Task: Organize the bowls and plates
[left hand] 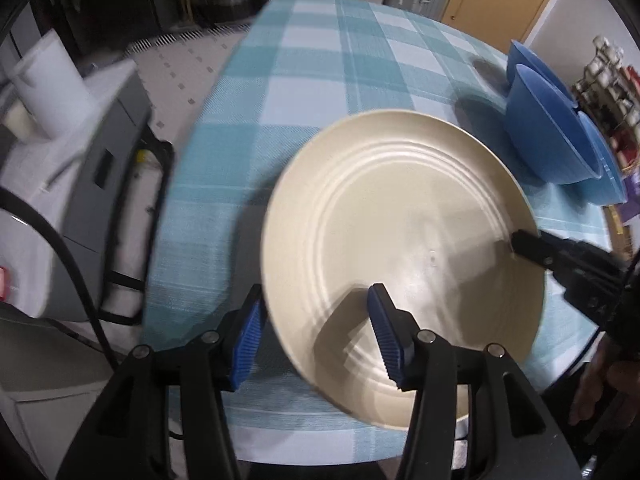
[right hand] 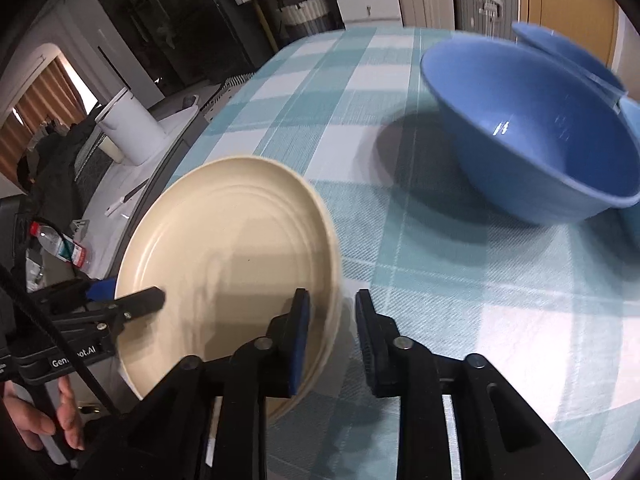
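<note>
Across the teal checked tablecloth (left hand: 320, 60) our cream plate (left hand: 400, 248) lies near the front edge, both the left gripper (left hand: 316, 336) and right gripper (right hand: 332, 336) straddling its rim unclenched, so we judge placing done and next reach the blue bowls (right hand: 532, 136).

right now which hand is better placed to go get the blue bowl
Right. The right gripper has its fingers loose around the plate rim, and the blue bowl sits just beyond it. The left gripper is farther away.

cream plate (left hand: 400, 240) — round, ridged, near table edge | blue bowl (right hand: 532, 128) — upright, tilted, well apart
</note>
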The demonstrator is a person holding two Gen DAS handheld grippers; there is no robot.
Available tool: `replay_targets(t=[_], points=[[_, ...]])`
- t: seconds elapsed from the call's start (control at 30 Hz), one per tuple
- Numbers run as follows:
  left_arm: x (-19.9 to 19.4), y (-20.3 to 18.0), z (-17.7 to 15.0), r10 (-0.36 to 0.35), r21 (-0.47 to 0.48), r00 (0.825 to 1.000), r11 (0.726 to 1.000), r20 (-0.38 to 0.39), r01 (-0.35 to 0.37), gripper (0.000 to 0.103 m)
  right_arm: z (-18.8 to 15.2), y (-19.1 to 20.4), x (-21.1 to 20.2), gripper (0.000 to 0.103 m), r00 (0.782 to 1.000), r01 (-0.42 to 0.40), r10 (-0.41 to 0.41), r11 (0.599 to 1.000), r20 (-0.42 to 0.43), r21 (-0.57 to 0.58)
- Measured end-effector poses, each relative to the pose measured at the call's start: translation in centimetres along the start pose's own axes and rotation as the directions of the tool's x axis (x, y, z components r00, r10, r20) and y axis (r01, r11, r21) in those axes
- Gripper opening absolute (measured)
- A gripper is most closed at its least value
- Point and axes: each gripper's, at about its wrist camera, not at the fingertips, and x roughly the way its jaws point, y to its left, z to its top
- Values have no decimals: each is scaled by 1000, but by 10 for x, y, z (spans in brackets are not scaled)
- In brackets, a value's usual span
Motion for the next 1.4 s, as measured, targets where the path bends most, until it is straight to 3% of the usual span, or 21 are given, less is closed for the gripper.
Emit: replay_targets(t=[0.2, 0.4, 0.5, 0.57, 0.63, 0.73, 0.83, 0.9, 1.0, 1.07, 1.2, 1.27, 1.4], points=[[-20, -3, -4, 65, -12, 995, 998, 71, -64, 52, -4, -7, -25, 34, 997, -17, 17, 1000, 75, -1], [-57, -5, -11, 118, -62, 973, 992, 199, -108, 53, -10, -4, -56, 35, 987, -22, 35, 996, 158, -86], [-78, -16, -13, 119, -45, 955, 993, 271, -111, 56, -15, -4, -80, 43, 972, -10, 43, 990, 232, -140], [-93, -28, -14, 121, -26, 940, 992, 320, -120, 79, -19, -7, -94, 51, 959, -3, 47, 988, 281, -156], [-106, -41, -16, 107, -5, 919, 994, 380, -113, 90, -24, -13, -108, 51, 945, 8, 44, 987, 325, -158], [-125, -68, -15, 73, 49, 884, 993, 463, -107, 91, -31, -27, -123, 55, 930, 17, 33, 991, 365, -131], [-134, -95, -13, 36, 100, 865, 990, 500, -99, 91, -40, -49, -142, 73, 917, 16, 13, 997, 398, -69], [-139, -112, -13, 9, 136, 848, 986, 530, -95, 91, -49, -65, -156, 77, 896, -7, 17, 1000, 444, -26], [-142, -136, -11, -8, 168, 820, 980, 573, -108, 93, -65, -92, -180, 89, 845, 12, -32, 999, 533, 42], [-144, -152, -10, -25, 185, 803, 977, 595, -107, 103, -75, -110, -195, 92, 805, 31, -81, 995, 588, 95], [-141, -177, -7, -96, 207, 767, 977, 635, -50, 103, -89, -132, -215, 100, 744, 44, -135, 987, 655, 153], [-137, -185, -3, -115, 213, 759, 977, 641, -32, 103, -98, -135, -227, 102, 703, 96, -173, 984, 690, 149], [-123, -200, 6, -139, 213, 769, 977, 624, 4, 103, -108, -138, -241, 102, 642, 197, -241, 969, 728, 147]])
